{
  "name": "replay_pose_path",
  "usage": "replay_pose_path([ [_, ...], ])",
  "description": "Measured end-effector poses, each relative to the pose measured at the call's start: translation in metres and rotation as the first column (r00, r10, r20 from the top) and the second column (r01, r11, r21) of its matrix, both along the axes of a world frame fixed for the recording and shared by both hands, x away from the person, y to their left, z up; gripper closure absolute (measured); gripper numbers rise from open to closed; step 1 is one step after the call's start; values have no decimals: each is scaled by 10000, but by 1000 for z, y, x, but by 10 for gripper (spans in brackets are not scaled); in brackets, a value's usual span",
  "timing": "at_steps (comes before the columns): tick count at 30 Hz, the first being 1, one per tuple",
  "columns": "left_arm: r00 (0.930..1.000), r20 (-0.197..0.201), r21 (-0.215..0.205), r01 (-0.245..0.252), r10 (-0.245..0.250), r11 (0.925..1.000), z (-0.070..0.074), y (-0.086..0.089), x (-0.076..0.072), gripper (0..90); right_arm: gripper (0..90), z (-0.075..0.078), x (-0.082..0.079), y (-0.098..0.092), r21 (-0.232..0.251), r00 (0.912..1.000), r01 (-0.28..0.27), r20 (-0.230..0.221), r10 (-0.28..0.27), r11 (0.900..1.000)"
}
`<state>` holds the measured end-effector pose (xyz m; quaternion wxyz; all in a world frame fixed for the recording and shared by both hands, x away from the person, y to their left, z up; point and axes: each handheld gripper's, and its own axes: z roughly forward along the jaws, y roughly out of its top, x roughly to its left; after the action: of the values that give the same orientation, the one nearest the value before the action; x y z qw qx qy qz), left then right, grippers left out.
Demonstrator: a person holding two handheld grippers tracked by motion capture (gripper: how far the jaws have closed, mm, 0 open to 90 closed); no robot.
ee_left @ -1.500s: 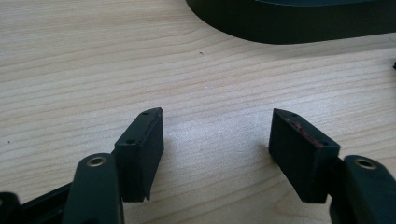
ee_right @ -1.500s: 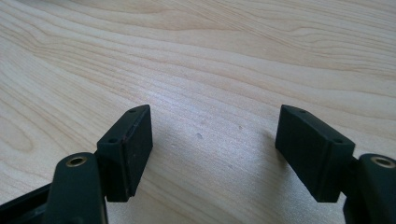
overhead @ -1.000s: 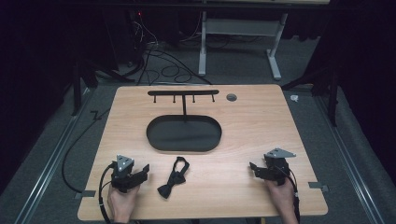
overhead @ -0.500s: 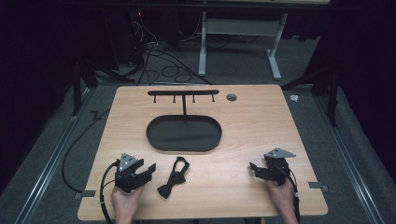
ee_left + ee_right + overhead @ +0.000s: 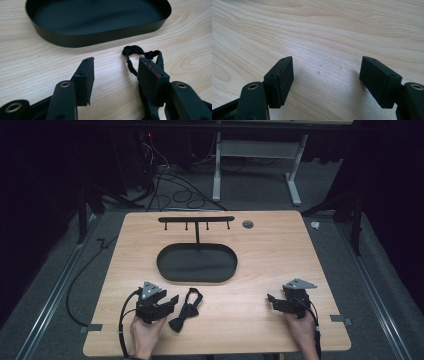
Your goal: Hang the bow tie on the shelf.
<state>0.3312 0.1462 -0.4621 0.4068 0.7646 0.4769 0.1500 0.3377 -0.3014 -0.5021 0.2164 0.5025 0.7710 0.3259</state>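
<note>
While the wooden table [image 5: 260,255] carries a black oval tray [image 5: 197,263] at its centre with a hook rack [image 5: 196,220] rising behind it, the work sits at the near edge: a black bow tie [image 5: 184,310] lies flat on the wood just in front of the tray, touching nothing else. Its long axis runs from the near side up toward the tray, slightly slanted, strap end farthest from the person. The left gripper [image 5: 167,301] rests just beside it, jaws spread and empty, the tie lying off to that gripper's right; in the left gripper view the strap loop [image 5: 140,53] shows past the right-hand jaw, which covers the bow itself. Judged from this, the left hand [image 5: 146,332] is far the nearer and needs a short sideways shift to straddle the tie. The right gripper [image 5: 274,301] sits well apart near the table's right side, jaws likewise spread over bare wood [image 5: 322,37]. Whether the near jaw touches the fabric cannot be told; the tie's knot detail is too dark to read
</note>
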Motion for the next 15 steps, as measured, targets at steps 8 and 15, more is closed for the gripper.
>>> replay_pose_path([
  [8, 9999, -55, 42, 119, -119, 9999, -4, -13, 7, 479, 287, 0, 0, 0, -17, 10000, 1, 4, -1, 10000],
  [15, 9992, -257, 187, 322, -317, 9993, -11, -21, 12, 497, 287, 0, 0, 0, -17, 10000, 2, 2, -2, 10000],
])
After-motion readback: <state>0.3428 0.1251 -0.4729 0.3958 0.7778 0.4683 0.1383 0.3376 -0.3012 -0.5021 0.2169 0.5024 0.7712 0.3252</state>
